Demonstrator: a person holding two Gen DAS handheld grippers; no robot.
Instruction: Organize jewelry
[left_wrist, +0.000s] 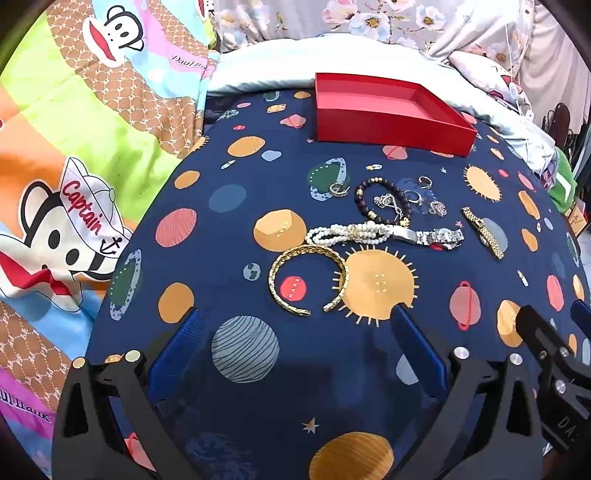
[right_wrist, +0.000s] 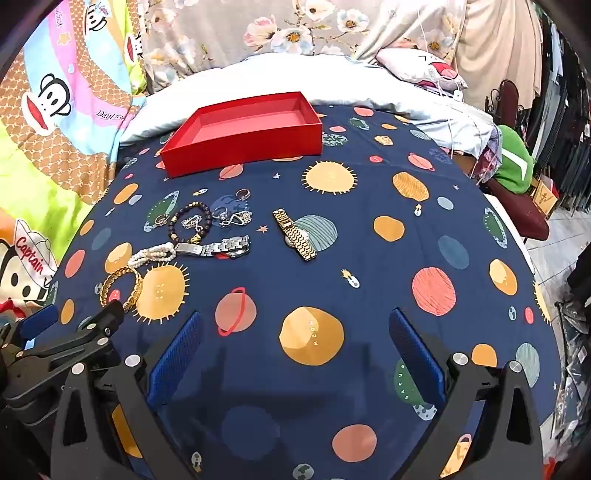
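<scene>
An empty red box (left_wrist: 388, 110) (right_wrist: 243, 133) sits at the far side of a navy planet-print cloth (left_wrist: 258, 206). Jewelry lies in front of it: a gold cuff bangle (left_wrist: 308, 280) (right_wrist: 122, 286), a pearl bracelet (left_wrist: 347, 233) (right_wrist: 153, 255), a silver watch (left_wrist: 432, 236) (right_wrist: 218, 248), a dark bead bracelet (left_wrist: 382, 201) (right_wrist: 190, 221), a gold watch (left_wrist: 482, 230) (right_wrist: 294, 234), and small rings (left_wrist: 339, 189) (right_wrist: 243, 193). My left gripper (left_wrist: 297, 325) is open and empty, just short of the bangle. My right gripper (right_wrist: 295, 328) is open and empty, nearer than the gold watch.
A cartoon monkey blanket (left_wrist: 74, 184) lies to the left. A white pillow (left_wrist: 295, 66) and floral bedding (right_wrist: 295, 29) lie behind the box. A green item (right_wrist: 513, 162) and hanging clothes are at the right, past the cloth's edge.
</scene>
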